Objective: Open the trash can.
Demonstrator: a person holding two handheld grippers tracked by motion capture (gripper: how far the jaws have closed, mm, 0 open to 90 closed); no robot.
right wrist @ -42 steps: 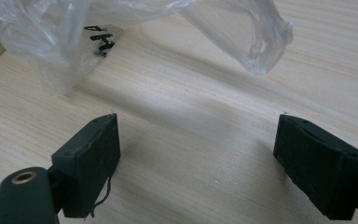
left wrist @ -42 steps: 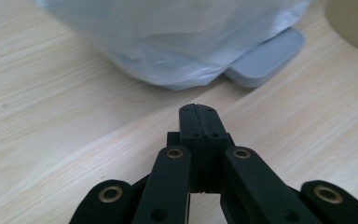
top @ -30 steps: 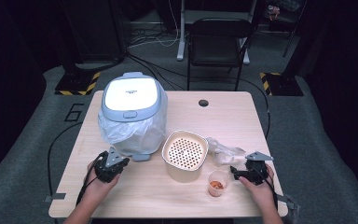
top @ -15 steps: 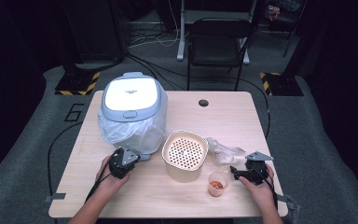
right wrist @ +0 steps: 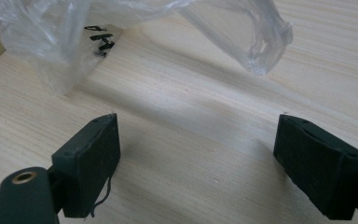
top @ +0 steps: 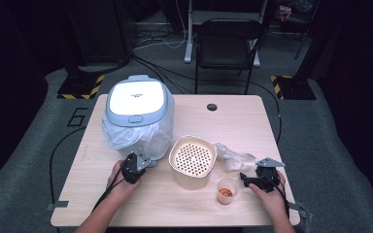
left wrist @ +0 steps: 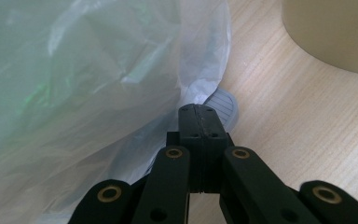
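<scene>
A white-and-grey rice cooker (top: 136,103) stands at the table's back left, wrapped in a clear plastic bag (left wrist: 74,84). My left gripper (top: 138,163) is at the cooker's front base. Its jaws are shut with nothing between them, and the tips (left wrist: 200,117) lie against the bag's edge beside a grey ribbed foot (left wrist: 228,106). A beige pot with a perforated insert (top: 193,158) stands mid-table. My right gripper (top: 246,180) rests open on the wood at the right, with bare table between its pads (right wrist: 93,156). It points at a crumpled clear bag (right wrist: 121,28).
A small clear cup with orange contents (top: 226,190) stands just left of the right gripper. The crumpled bag (top: 233,156) lies between the pot and that hand. The table has a cable hole (top: 212,107) at the back, and a black chair (top: 228,43) stands behind it.
My left hand has slid right and slightly away from me, up to the cooker's base, jaws still shut. The right hand has kept still.
</scene>
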